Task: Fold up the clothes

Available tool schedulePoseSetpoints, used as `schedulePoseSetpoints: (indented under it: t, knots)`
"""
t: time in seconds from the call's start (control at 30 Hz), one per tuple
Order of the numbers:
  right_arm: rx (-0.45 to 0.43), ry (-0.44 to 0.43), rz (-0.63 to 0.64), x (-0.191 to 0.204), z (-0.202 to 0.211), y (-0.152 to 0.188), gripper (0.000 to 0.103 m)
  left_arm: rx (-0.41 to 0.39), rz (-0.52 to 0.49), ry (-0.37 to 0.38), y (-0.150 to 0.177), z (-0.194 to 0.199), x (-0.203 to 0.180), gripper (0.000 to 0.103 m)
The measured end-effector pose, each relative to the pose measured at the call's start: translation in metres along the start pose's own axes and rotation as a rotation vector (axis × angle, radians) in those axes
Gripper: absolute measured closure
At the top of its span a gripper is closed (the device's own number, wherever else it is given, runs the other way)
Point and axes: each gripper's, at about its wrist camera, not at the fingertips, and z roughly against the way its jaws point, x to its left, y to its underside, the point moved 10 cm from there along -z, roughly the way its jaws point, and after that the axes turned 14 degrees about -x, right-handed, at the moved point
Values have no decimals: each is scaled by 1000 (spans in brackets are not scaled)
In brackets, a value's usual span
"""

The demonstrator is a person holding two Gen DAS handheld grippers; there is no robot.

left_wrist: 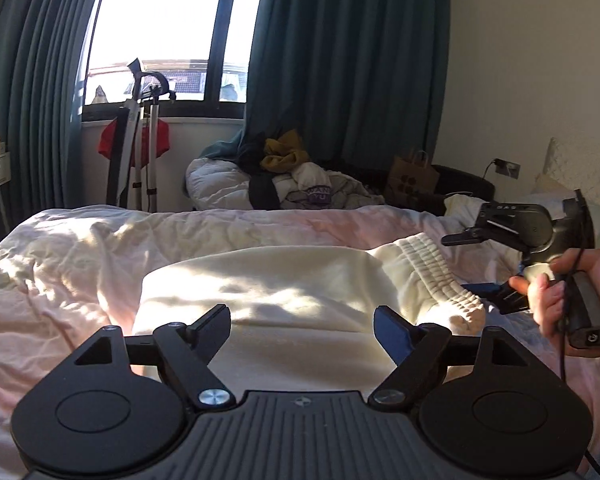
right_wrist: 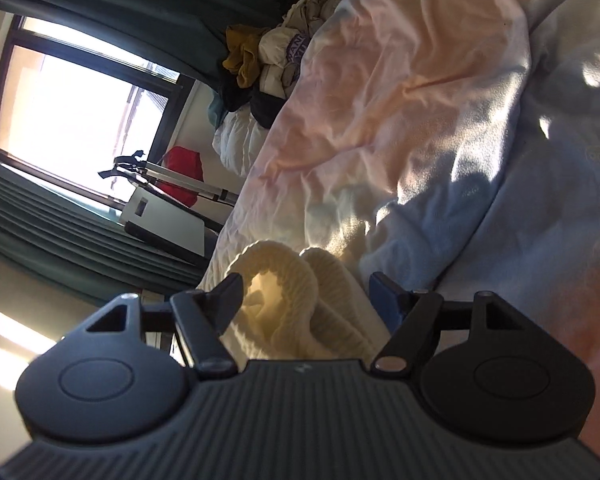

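A cream garment (left_wrist: 284,300) lies folded on the pale pink bed cover (left_wrist: 80,264), its ribbed elastic waistband (left_wrist: 440,276) at the right. My left gripper (left_wrist: 302,326) is open just above the garment's near part, holding nothing. My right gripper (left_wrist: 480,264), held in a hand, sits at the waistband end. In the right wrist view the right gripper (right_wrist: 304,296) is open, with the bunched ribbed waistband (right_wrist: 300,300) lying between its fingers.
A pile of clothes (left_wrist: 284,176) lies beyond the bed's far edge by dark green curtains (left_wrist: 340,60). A stand with a red garment (left_wrist: 140,140) is under the window. A paper bag (left_wrist: 412,180) and headboard (left_wrist: 580,168) are at right.
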Motion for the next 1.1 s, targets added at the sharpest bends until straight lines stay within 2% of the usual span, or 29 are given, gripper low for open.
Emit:
schedulePoseSetpoints:
  t: [0.13,0.27,0.47,0.63,0.77,0.9,1.03,1.1]
  knots:
    - [-22,23,142,14,33,21,30,89,-46,-76,20,16,22,19]
    - [-11,58,178,9,54,38,30,149,-50,-139,34,24,36,13]
    - [60,85,93,-11,55,59,30,203,-60,-170,47,13,37,13]
    - [106,57,132,-6,45,78,32,232,-58,-173,56,7,34,15]
    - [87,76,197,-3,43,82,47,249,-26,-170,58,2,32,19]
    - [42,50,232,6,48,75,66,248,31,-164,55,0,35,19]
    - [-18,-5,240,19,56,62,77,173,119,-138,36,7,41,20]
    - [-78,-83,239,39,68,49,79,102,201,-136,19,14,52,19]
